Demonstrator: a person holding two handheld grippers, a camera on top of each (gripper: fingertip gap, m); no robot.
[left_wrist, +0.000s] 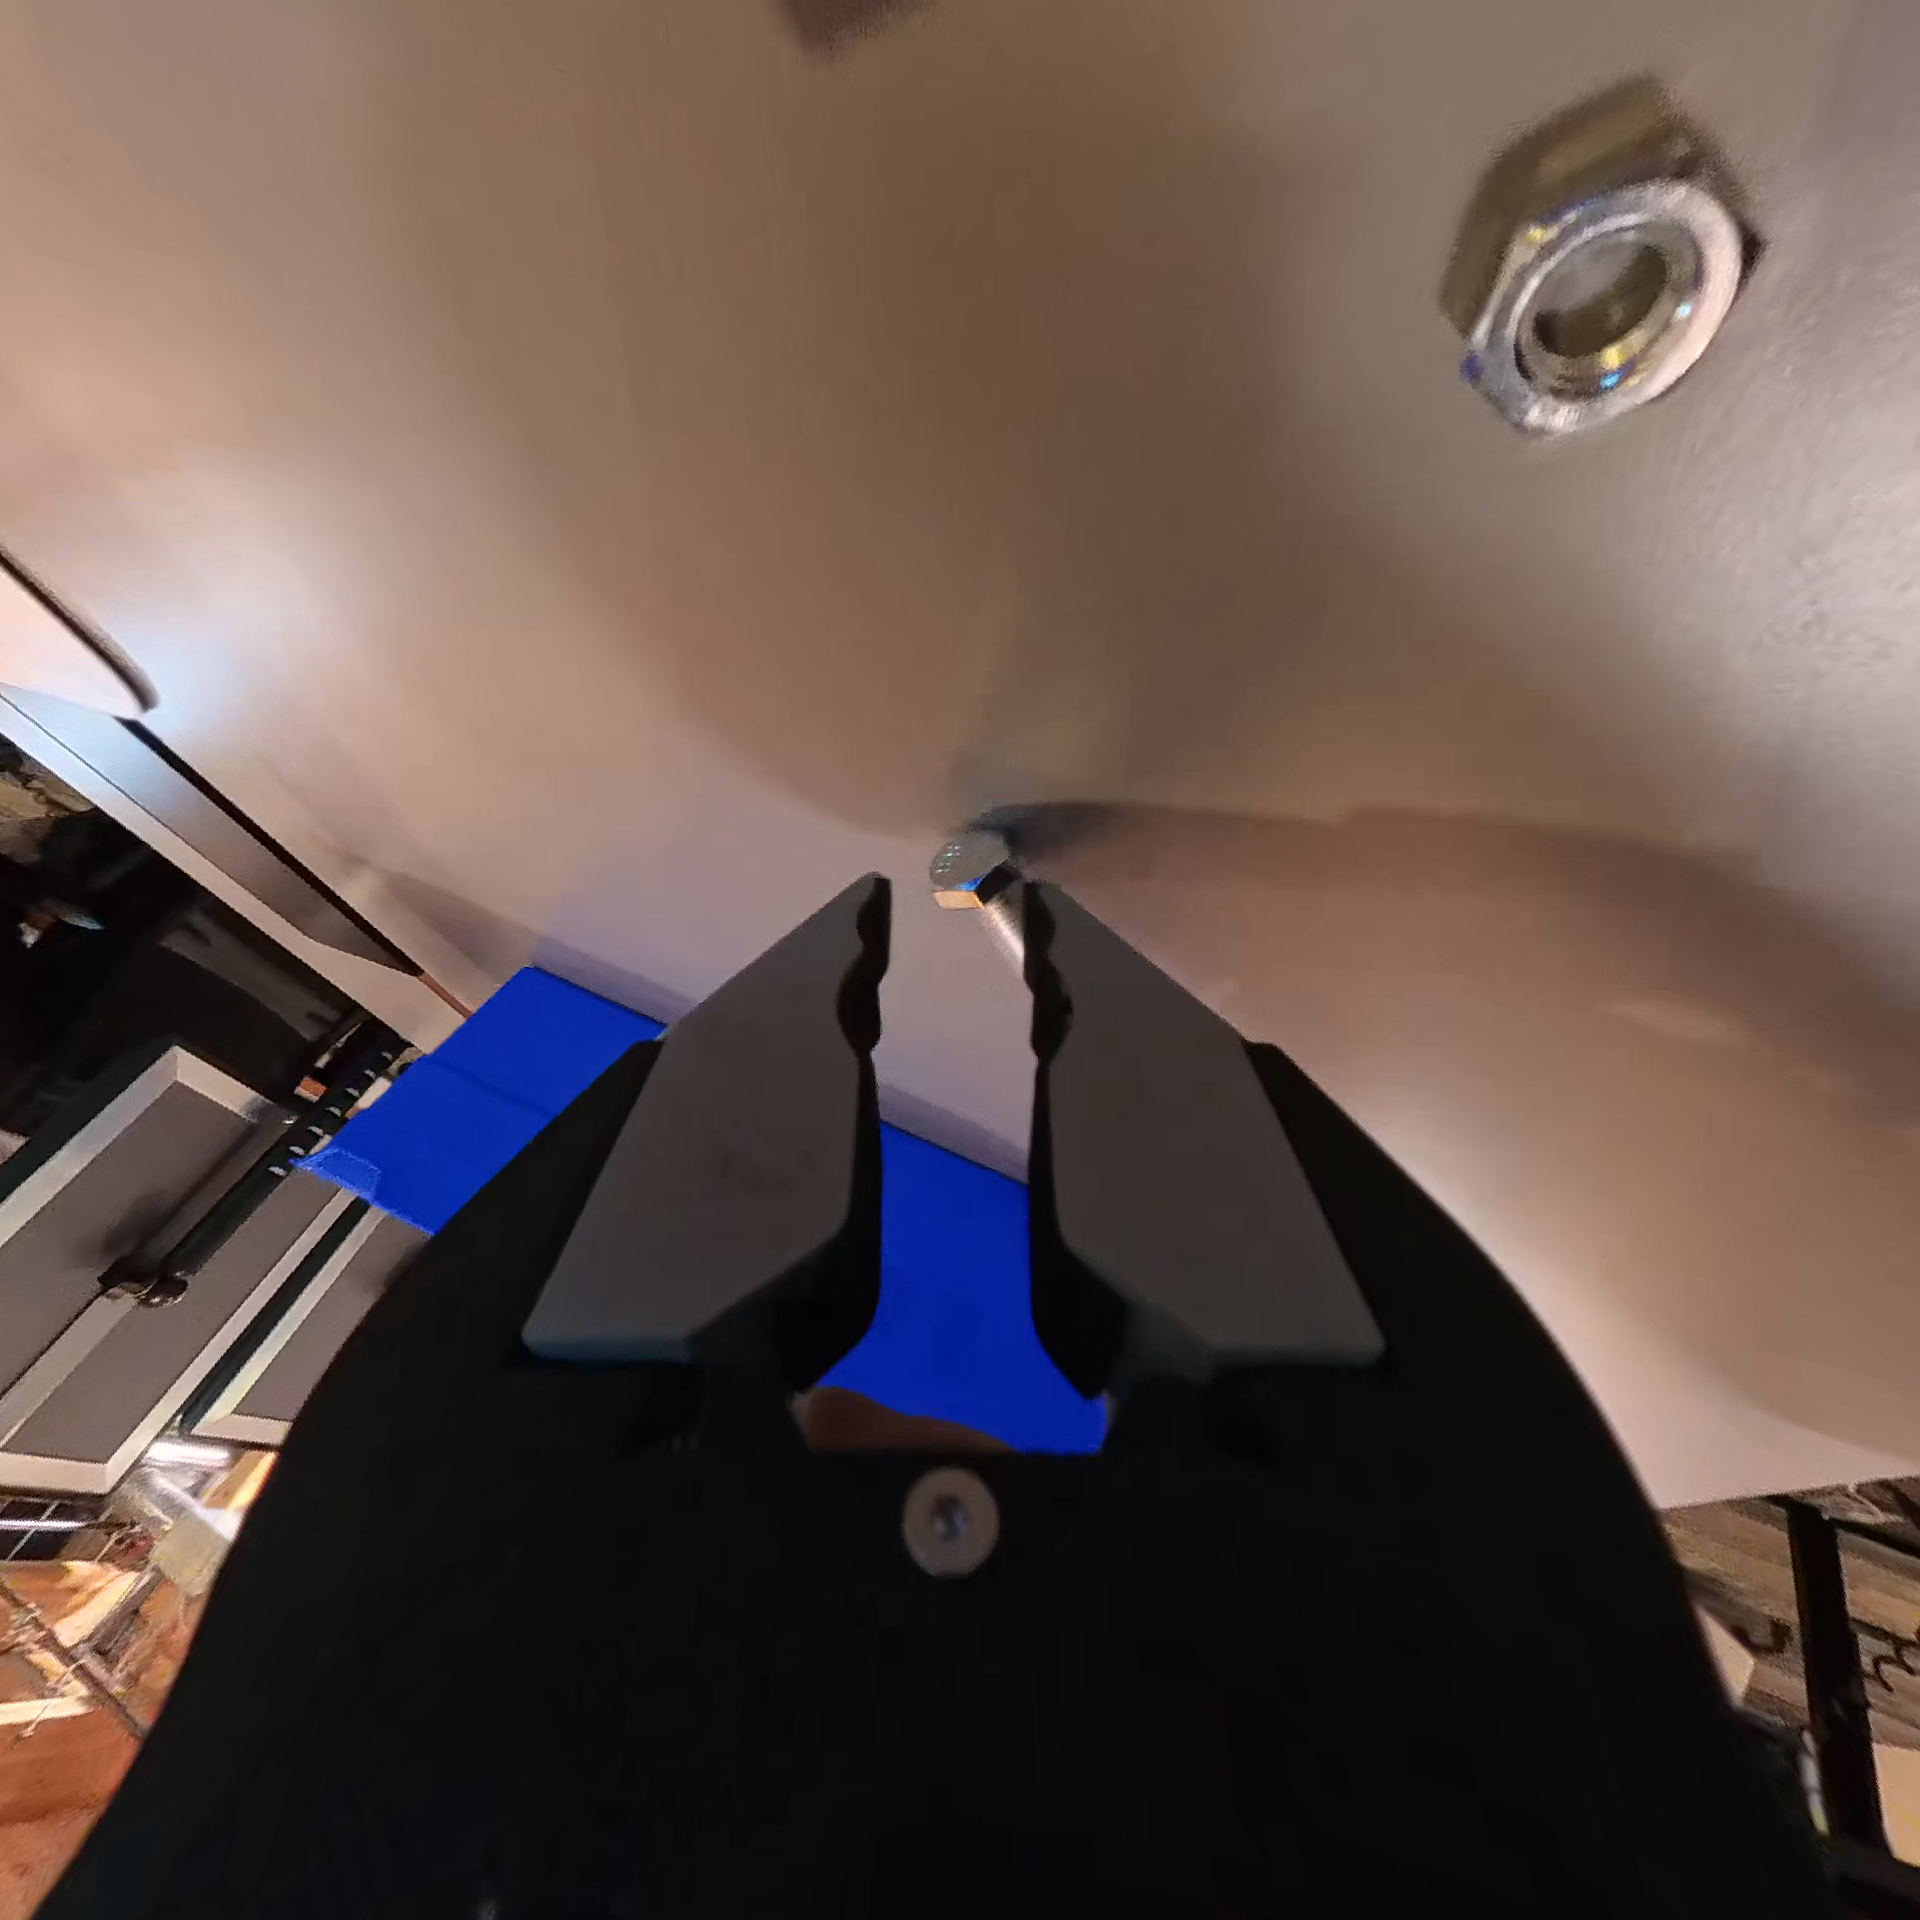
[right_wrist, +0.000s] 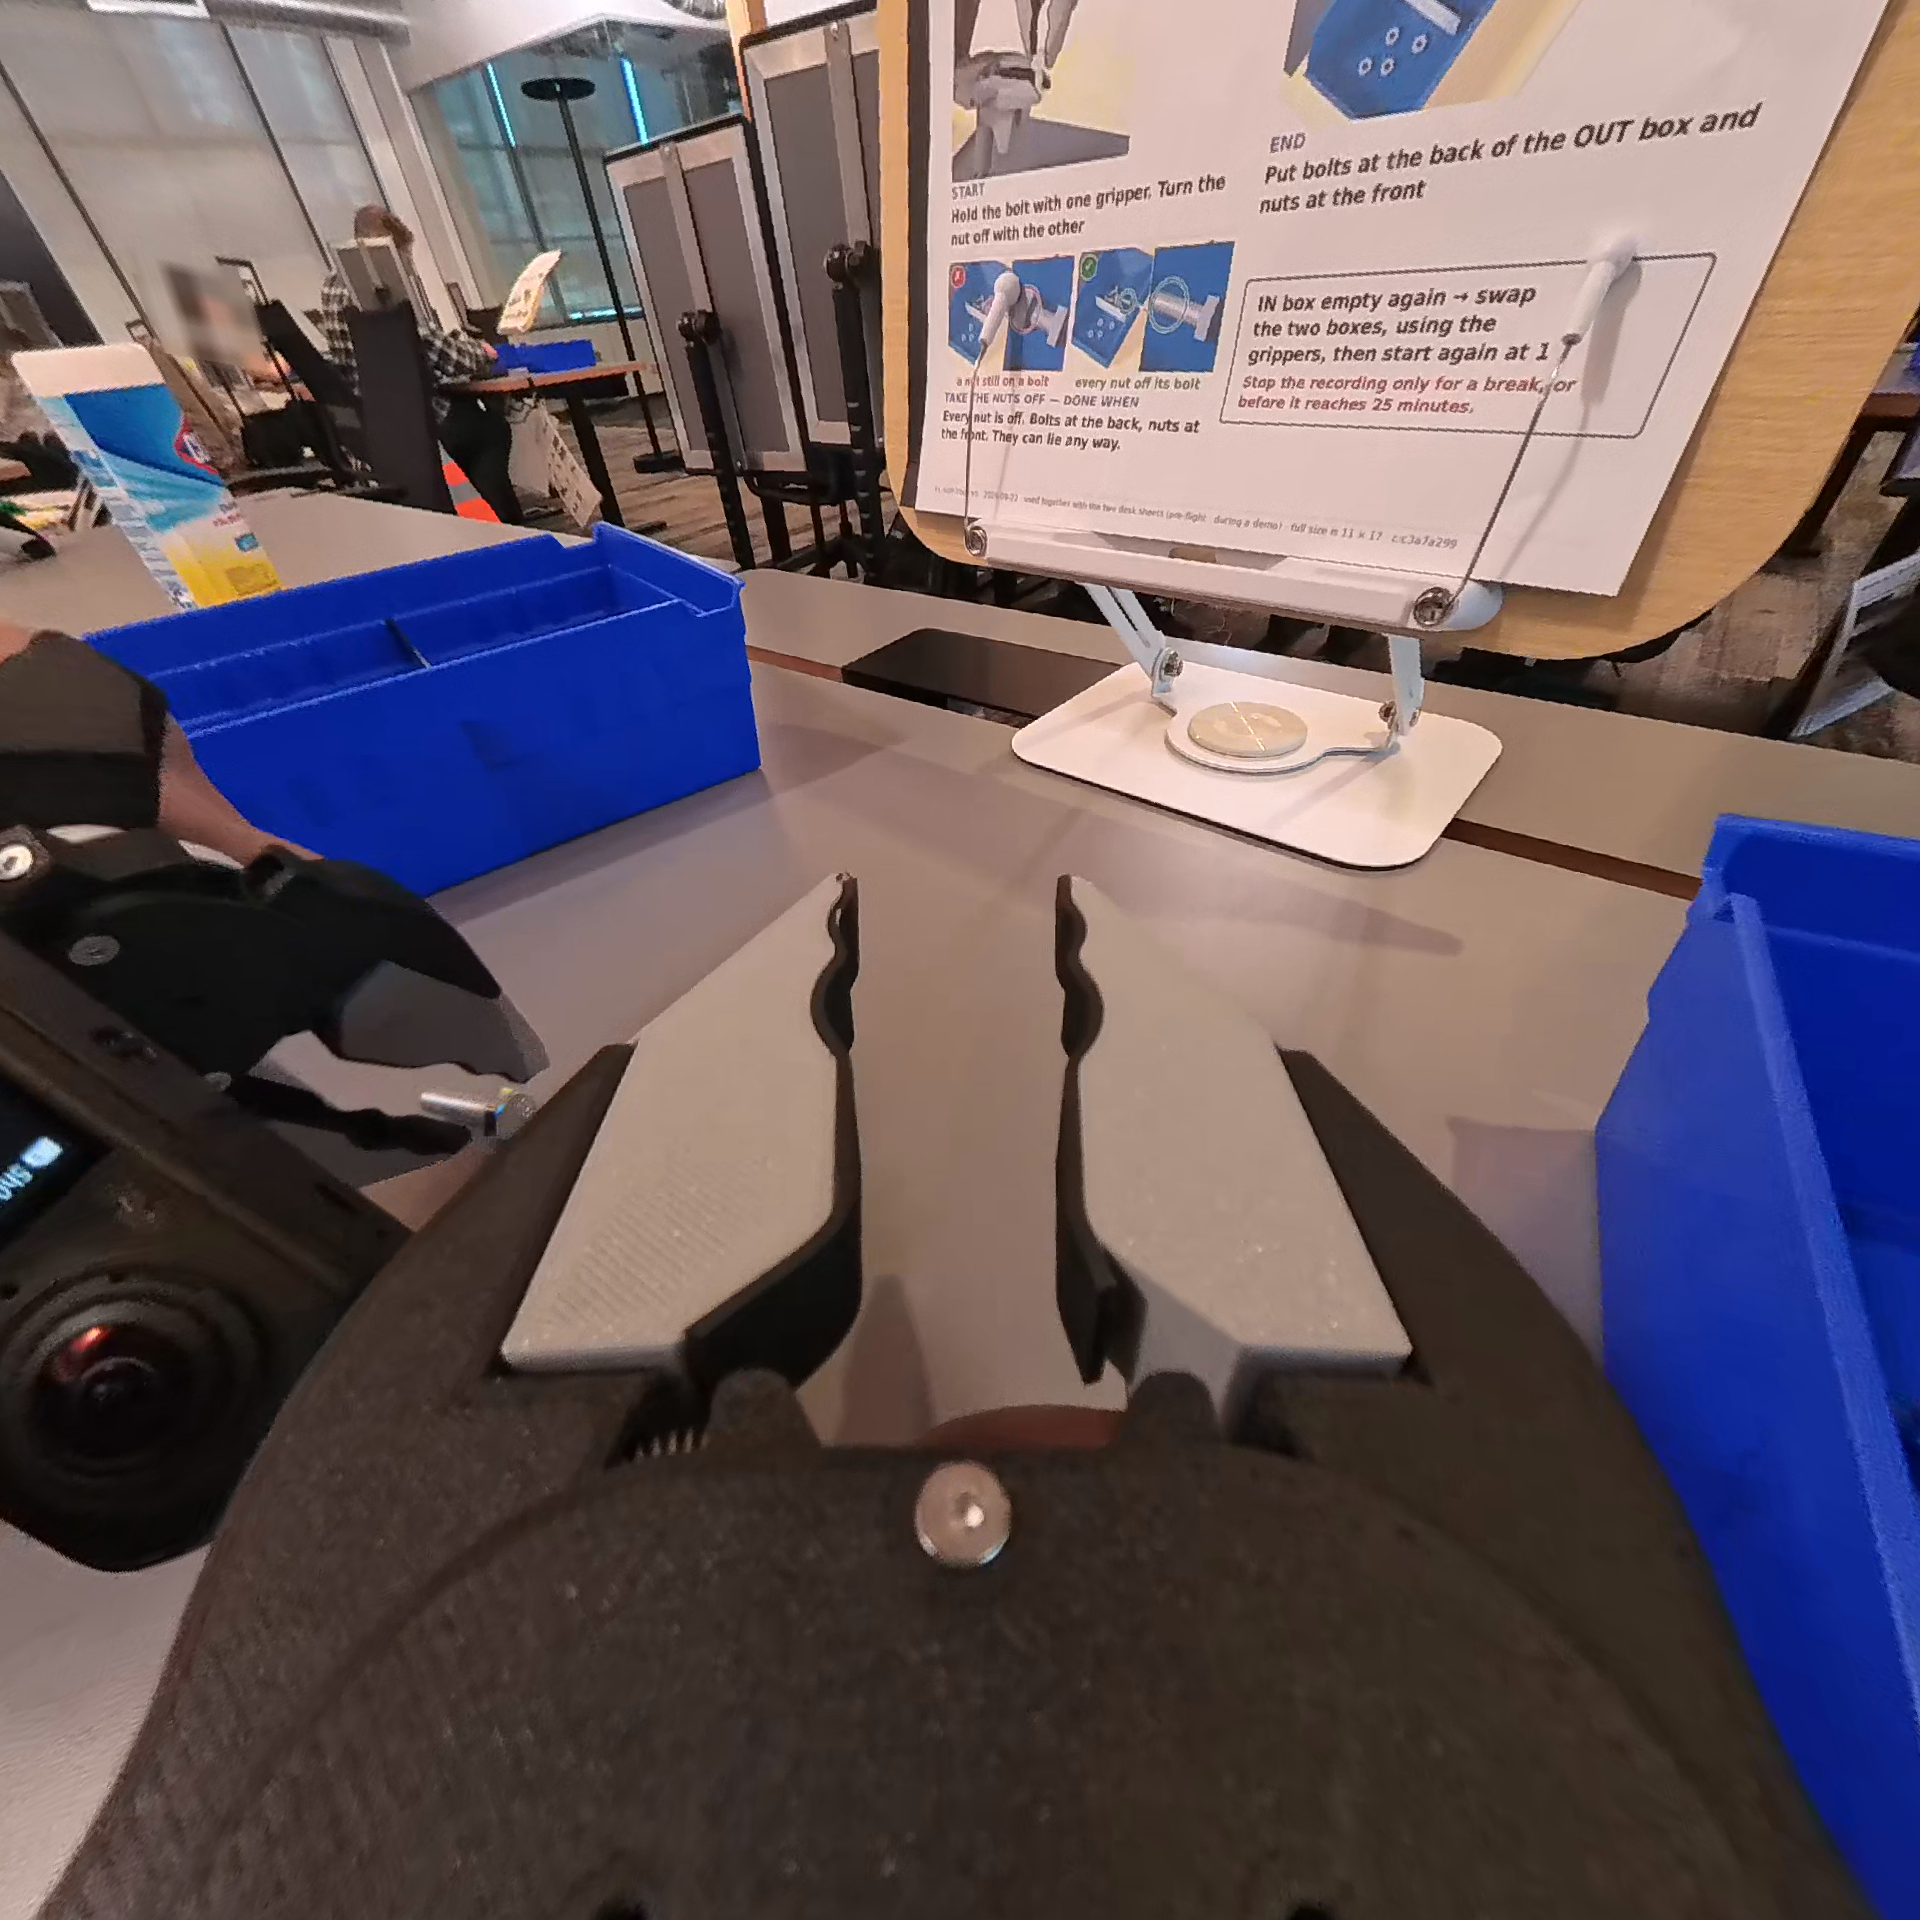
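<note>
Left gripper (left_wrist: 956, 894) jaws spread, bolt (left_wrist: 968, 878) at tips; nut (left_wrist: 1595, 286) apart. Right gripper (right_wrist: 954, 894) spread, empty. Centre bolt head before closing.

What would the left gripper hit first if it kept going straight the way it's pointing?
Most likely the small bolt lying on the table, just beyond the open fingers of the left gripper. It sits nearly in line with the gap, though depth is hard to judge.

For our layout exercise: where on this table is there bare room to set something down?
Free: grey tabletop ahead of the open right gripper, bordered by the left blue plastic bin, white stand base and right blue bin. Crowded: beside the left gripper, by the small steel bolt.
</note>
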